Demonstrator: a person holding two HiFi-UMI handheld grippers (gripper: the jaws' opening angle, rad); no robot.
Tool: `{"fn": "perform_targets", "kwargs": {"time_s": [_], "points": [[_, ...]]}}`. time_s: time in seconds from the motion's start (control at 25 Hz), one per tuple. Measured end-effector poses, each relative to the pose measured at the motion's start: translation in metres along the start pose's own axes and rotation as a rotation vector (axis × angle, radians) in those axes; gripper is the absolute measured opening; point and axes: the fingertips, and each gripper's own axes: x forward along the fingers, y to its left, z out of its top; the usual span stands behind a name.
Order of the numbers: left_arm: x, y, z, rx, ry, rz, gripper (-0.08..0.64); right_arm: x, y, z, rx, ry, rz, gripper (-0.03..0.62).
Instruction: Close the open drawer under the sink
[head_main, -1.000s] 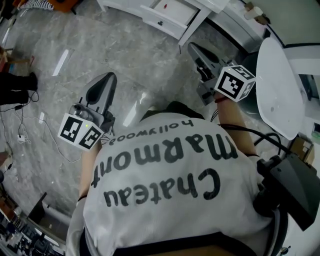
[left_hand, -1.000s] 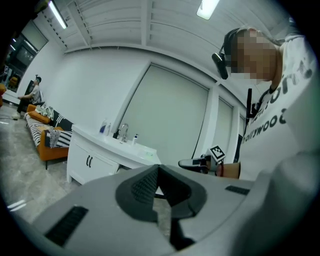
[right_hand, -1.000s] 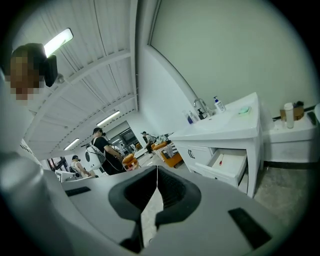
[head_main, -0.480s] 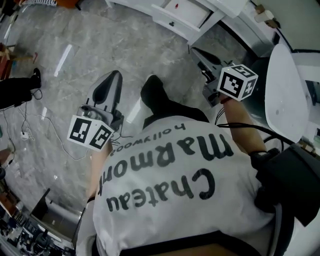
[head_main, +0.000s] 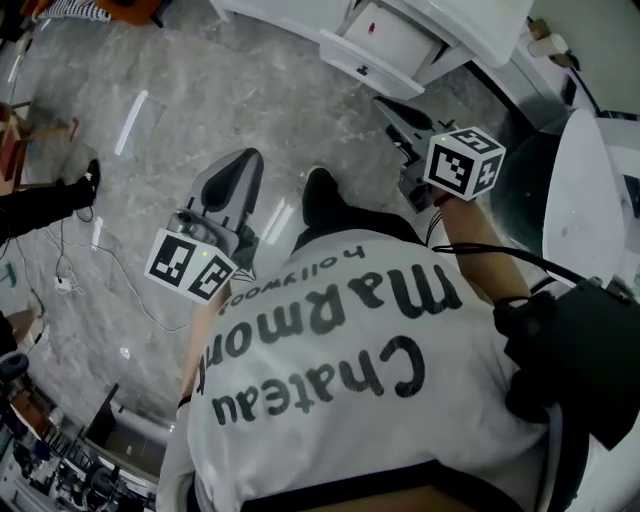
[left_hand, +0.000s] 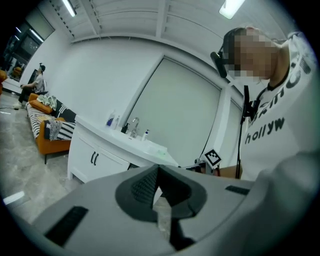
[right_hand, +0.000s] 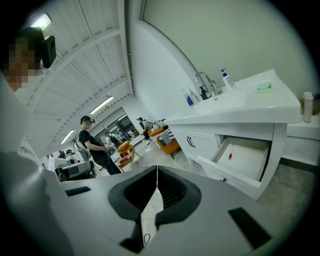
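The open drawer (head_main: 392, 42) juts from the white vanity (head_main: 480, 22) at the head view's top centre, well apart from both grippers. The right gripper (head_main: 388, 104) and left gripper (head_main: 243, 165) have jaws together, empty. Likely best: press the nearer right jaws squarely against the drawer front.

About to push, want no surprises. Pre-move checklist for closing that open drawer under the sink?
1. Drawer open, front facing out: ok.
2. Nothing sticking above its rim; small red item lies inside: ok.
3. Right hand-held gripper shut, empty: ok.
4. Left hand-held gripper shut, empty: ok.
5. Right hand-held gripper touching the drawer front: not ok, apart from it.
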Motion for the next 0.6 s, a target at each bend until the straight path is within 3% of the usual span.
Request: {"fn": "perform_targets", "kwargs": {"time_s": [0.24,0.48,0.6], "points": [[0.045,0.036,0.013,0.039,0.072,-0.079,0.008,0.033,-0.039,0.027,0.051,-0.032,-0.06,0.012],[0.076,0.071,0.025,-0.078,0.053,-0.057,0.008,0.052,-0.053,0.036,0.061,-0.043,-0.088,0.012],[0.088,0.073,0.015,-0.056,0.102,-0.1,0.008,0.063,-0.055,0.028,0.036,-0.029,-0.107,0.014]]}}
